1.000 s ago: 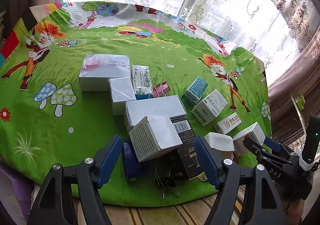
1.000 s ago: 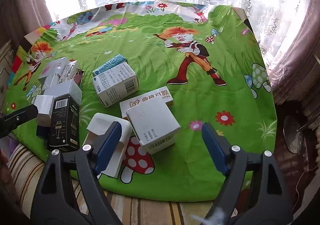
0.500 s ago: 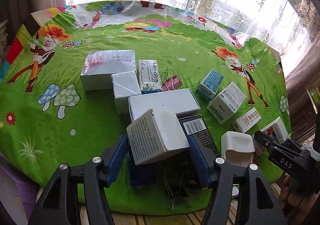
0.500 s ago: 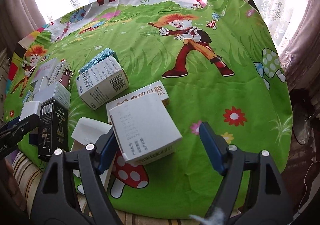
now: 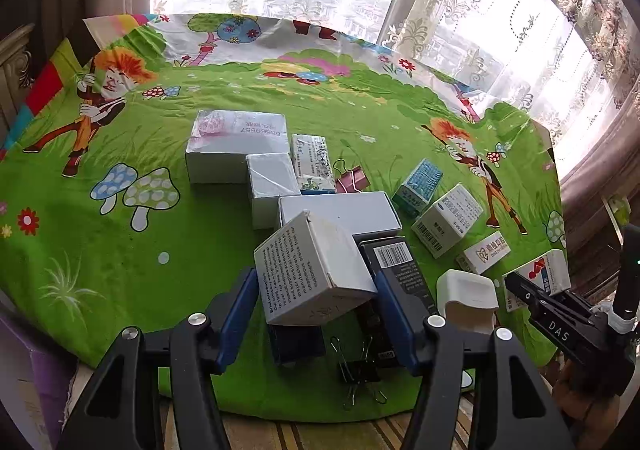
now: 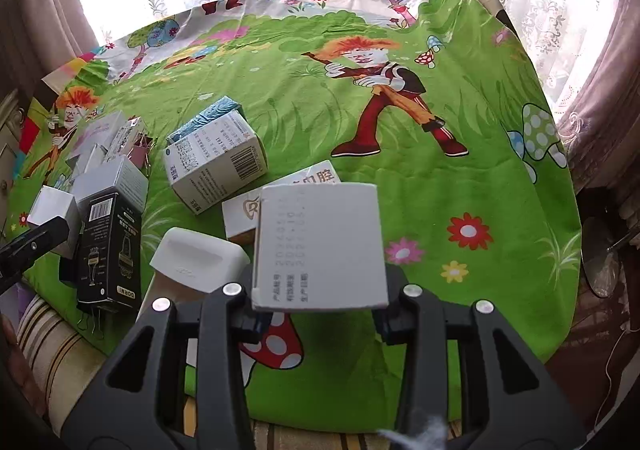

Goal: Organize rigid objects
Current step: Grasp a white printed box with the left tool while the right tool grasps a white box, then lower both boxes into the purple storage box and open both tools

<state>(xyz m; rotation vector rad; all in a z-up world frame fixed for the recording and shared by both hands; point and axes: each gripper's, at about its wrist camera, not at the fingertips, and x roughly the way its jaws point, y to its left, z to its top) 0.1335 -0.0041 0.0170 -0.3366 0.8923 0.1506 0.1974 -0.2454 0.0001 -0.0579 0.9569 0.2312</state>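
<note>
Right wrist: fingers (image 6: 256,320) downward astride carton (image 6: 320,246)

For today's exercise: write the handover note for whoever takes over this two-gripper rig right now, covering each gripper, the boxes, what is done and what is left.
Left gripper: clamped on a white box with small black print, tilted above the black barcode box.
Right gripper: jaws closing around a plain white box; confirm the grip before lifting.
Done: several white boxes sit grouped at the far left of the green cartoon cloth.
Left: both held boxes, the loose boxes on the right, the white case and the binder clips.
</note>
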